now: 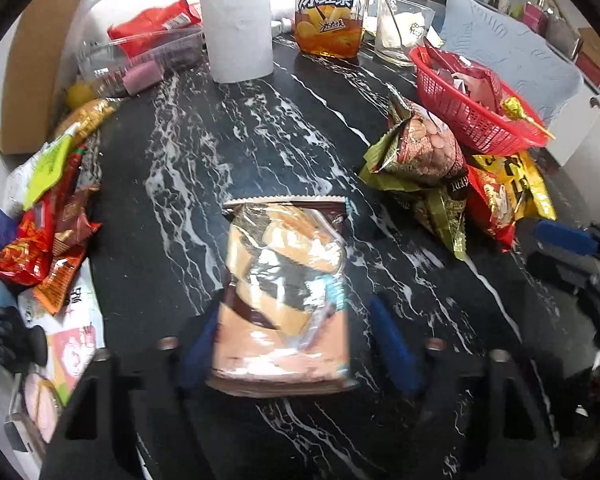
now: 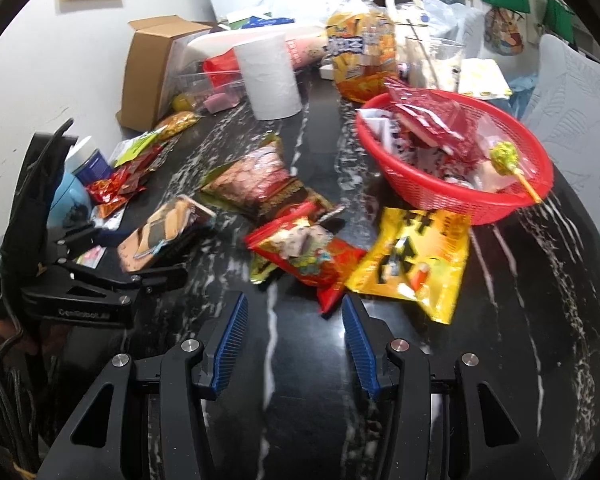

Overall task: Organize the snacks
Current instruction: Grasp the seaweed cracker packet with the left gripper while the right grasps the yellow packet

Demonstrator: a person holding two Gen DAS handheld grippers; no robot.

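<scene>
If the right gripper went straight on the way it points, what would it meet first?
Most likely the bare black marble tabletop between the open right gripper fingers. Farther along lies the red crinkled snack packet, though depth is hard to judge.

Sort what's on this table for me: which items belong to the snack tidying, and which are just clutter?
Job:
brown biscuit packet between the left gripper's fingers
red basket
yellow packet
red packet
green-edged nut bag

Clutter:
paper roll
iced tea bottle
glass
cardboard box
</scene>
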